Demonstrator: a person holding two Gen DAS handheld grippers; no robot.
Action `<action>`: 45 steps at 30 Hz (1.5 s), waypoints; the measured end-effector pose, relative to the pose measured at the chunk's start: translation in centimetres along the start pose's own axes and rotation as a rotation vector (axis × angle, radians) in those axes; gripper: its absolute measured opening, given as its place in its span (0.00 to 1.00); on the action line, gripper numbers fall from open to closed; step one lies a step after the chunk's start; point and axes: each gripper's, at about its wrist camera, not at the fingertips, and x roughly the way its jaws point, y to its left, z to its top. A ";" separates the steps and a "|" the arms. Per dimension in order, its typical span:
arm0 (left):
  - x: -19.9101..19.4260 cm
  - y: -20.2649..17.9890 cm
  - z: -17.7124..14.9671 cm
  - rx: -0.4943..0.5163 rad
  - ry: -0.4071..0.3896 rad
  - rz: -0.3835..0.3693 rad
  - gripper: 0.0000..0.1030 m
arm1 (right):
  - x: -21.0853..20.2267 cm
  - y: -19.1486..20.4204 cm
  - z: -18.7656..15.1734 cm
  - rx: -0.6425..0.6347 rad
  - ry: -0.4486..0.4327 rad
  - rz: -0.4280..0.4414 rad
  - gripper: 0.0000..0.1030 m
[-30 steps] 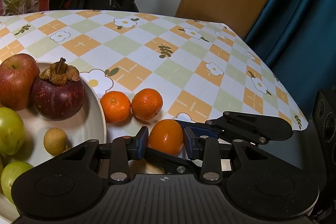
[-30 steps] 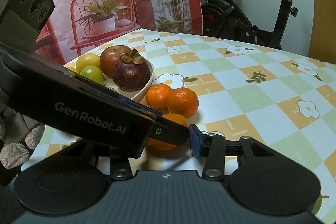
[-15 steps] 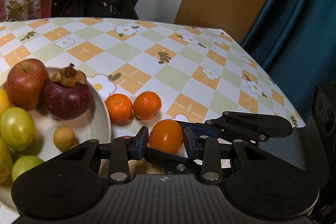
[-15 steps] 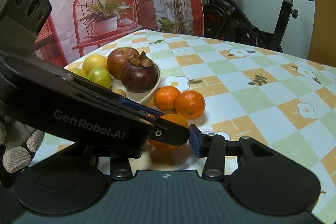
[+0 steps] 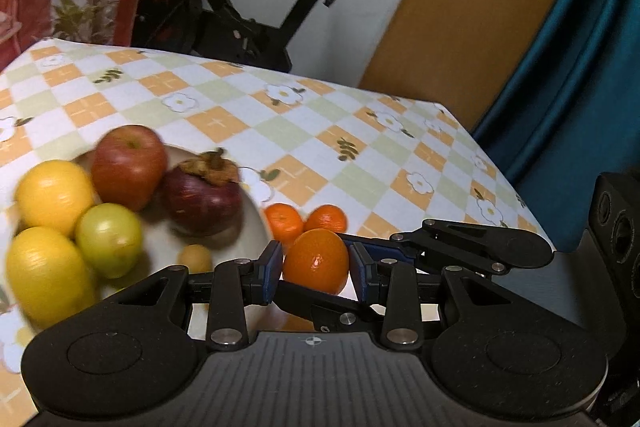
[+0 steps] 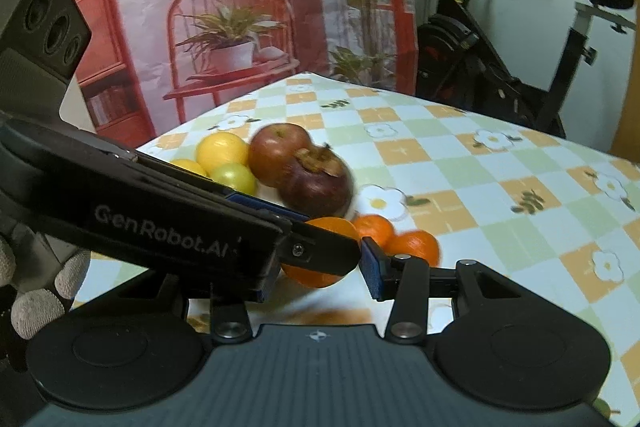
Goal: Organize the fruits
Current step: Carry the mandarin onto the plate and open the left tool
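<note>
An orange [image 5: 316, 261] hangs above the checked tablecloth between the blue pads of my left gripper [image 5: 316, 269], which is shut on it. My right gripper [image 6: 320, 273] holds the same orange [image 6: 312, 277] from the other side. Its right pad touches the fruit, and its left pad is hidden behind the left gripper's finger [image 6: 320, 253]. To the left a white plate [image 5: 168, 239] carries a red apple [image 5: 128, 165], a mangosteen [image 5: 202, 199], two yellow fruits, a green one [image 5: 108, 239] and a small brown one [image 5: 195, 259]. Two mandarins [image 5: 285, 223] [image 5: 327, 219] lie on the cloth beside the plate's rim.
The table's far and right edges drop off toward an exercise bike [image 5: 256, 11], a wooden panel and a dark teal curtain [image 5: 560, 67]. A gloved hand [image 6: 36, 307] grips the left tool at the lower left. Bare cloth spreads right of the mandarins [image 6: 500, 195].
Both grippers have risen together with the orange between them. The table now looks lower, and more of the plate and its yellow fruits has come into the left wrist view.
</note>
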 end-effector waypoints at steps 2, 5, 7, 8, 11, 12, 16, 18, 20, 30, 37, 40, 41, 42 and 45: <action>-0.7 0.6 -0.3 -0.011 -0.006 0.014 0.37 | 0.3 0.8 0.3 -0.017 0.001 0.014 0.44; -1.4 1.9 -0.9 -0.042 0.000 0.018 0.37 | 0.9 2.1 0.4 -0.046 0.012 0.032 0.44; -1.4 2.6 -1.1 -0.066 0.006 0.018 0.37 | 1.3 2.6 0.3 -0.061 0.024 0.041 0.44; -1.3 2.9 -1.2 -0.077 0.007 0.017 0.37 | 1.5 2.9 0.3 -0.067 0.030 0.045 0.44; -1.2 3.5 -1.4 -0.102 0.008 0.018 0.37 | 2.0 3.4 0.3 -0.086 0.046 0.051 0.44; -1.1 3.5 -1.4 -0.102 0.008 0.022 0.37 | 2.2 3.5 0.3 -0.088 0.051 0.052 0.44; -1.2 4.0 -1.5 -0.115 0.013 0.052 0.37 | 2.9 3.6 0.5 -0.093 0.066 0.064 0.44; -1.2 4.5 -1.5 -0.129 0.019 0.066 0.37 | 3.4 3.8 0.7 -0.103 0.073 0.074 0.44; -1.4 4.6 -1.6 -0.128 0.010 0.074 0.36 | 3.9 4.1 0.7 -0.115 0.081 0.082 0.44; -1.3 4.3 -1.6 -0.101 -0.011 0.105 0.37 | 5.0 4.2 1.0 -0.137 0.075 0.089 0.44; -1.2 3.9 -1.8 -0.083 -0.014 0.118 0.38 | 5.0 4.2 0.8 -0.139 0.070 0.082 0.45; -1.2 3.9 -1.8 -0.083 -0.016 0.122 0.38 | 5.0 4.3 0.7 -0.143 0.069 0.078 0.45; -1.2 3.8 -1.8 -0.083 -0.016 0.123 0.38 | 5.0 4.3 0.7 -0.142 0.069 0.079 0.45; -1.2 3.8 -1.8 -0.083 -0.017 0.124 0.38 | 5.0 4.3 0.7 -0.141 0.069 0.079 0.45; -1.2 3.8 -1.8 -0.082 -0.023 0.131 0.38 | 4.9 4.3 0.7 -0.142 0.066 0.078 0.45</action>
